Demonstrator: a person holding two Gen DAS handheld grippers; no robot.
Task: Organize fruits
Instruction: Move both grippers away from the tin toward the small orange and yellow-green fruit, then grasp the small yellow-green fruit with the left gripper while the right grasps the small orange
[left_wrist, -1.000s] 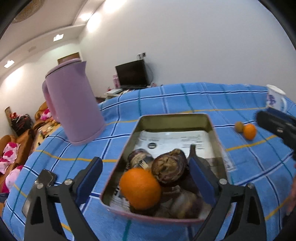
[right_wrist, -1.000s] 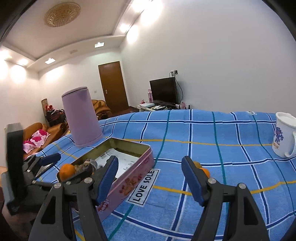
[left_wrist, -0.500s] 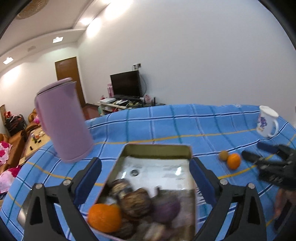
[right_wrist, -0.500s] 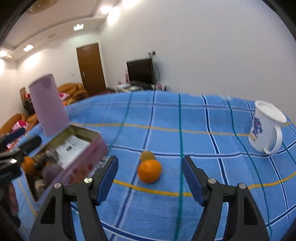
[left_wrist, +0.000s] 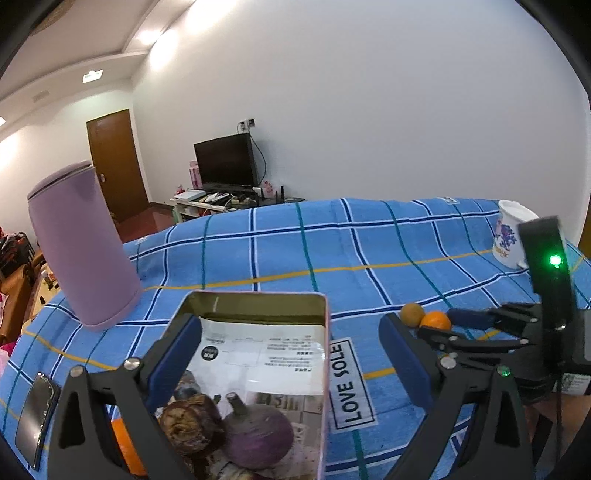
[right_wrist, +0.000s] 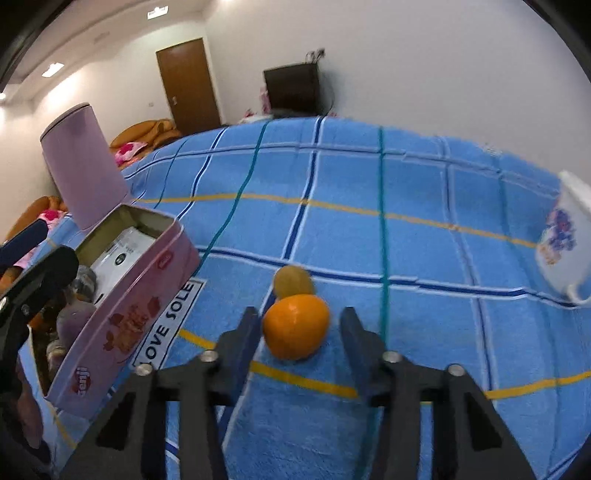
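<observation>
An orange (right_wrist: 295, 326) lies on the blue checked cloth with a small brownish-yellow fruit (right_wrist: 293, 282) touching it behind. My right gripper (right_wrist: 299, 314) straddles the orange and its jaws are closing; the left pad is at the peel, a narrow gap shows on the right. A pink tin (right_wrist: 125, 321) stands to the left. Above its near end hovers my left gripper (left_wrist: 290, 321), open and holding nothing. In the tin lie a purple fruit (left_wrist: 255, 435), a wrinkled brown one (left_wrist: 188, 424) and part of another orange (left_wrist: 125, 443). The right gripper (left_wrist: 436, 323) appears at the right.
A tall purple jug (left_wrist: 81, 251) stands behind the tin on the left. A white mug (left_wrist: 511, 236) sits at the far right. A phone (left_wrist: 35, 410) lies near the left edge. A "LOVE SOLE" label (left_wrist: 349, 380) is on the cloth beside the tin.
The right gripper tipped down and came in over the orange, and its jaws narrowed around it. The left gripper drew back from the fruit in the tin, still open.
</observation>
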